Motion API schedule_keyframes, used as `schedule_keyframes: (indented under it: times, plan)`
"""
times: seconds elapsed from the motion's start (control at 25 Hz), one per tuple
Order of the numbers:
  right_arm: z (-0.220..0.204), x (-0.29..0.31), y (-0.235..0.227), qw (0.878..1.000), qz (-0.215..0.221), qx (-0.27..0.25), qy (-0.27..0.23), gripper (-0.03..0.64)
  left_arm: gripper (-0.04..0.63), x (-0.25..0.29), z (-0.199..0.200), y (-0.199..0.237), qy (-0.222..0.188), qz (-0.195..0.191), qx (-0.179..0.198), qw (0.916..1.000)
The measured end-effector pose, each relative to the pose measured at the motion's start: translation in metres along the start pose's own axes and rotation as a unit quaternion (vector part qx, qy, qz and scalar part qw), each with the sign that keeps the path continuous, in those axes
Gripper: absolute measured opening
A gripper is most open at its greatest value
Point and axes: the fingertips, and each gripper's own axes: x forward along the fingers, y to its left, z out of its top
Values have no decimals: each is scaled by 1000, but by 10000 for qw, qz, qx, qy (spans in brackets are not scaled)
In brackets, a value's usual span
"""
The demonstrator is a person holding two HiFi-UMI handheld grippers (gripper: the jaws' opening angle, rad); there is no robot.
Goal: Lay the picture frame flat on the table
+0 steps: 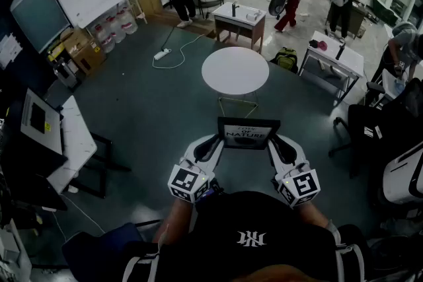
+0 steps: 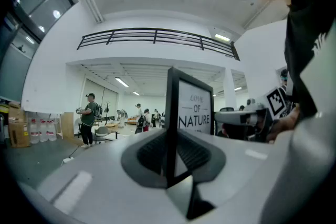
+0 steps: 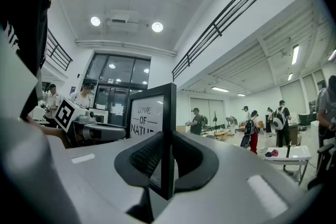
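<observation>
While both jaws are clamped tight, the left hand-held gripper (image 1: 217, 141) pinches the 9 o'clock edge of the picture frame (image 1: 248, 133) and the right hand-held gripper (image 1: 273, 141) its 3 o'clock edge. The frame stands upright in the air between them, print facing back. The round white desk (image 1: 235, 70) lies at 12 o'clock, well apart from the frame and equally near to either gripper.

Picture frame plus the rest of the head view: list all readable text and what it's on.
"LOVE OF NATURE": print in the picture frame, three stacked lines.
White emblem on the person's black shirt: a logo, no readable letters.
Any print on the cardboard boxes by the wall: too small to read.
</observation>
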Motion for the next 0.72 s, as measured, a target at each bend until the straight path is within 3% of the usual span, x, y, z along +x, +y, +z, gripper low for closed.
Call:
schedule_keyframes:
  times: [0.72]
  plan:
    - [-26,26,19,9994,-164,153,273,51,52,-7,-33,30,358,-356,-112,9987]
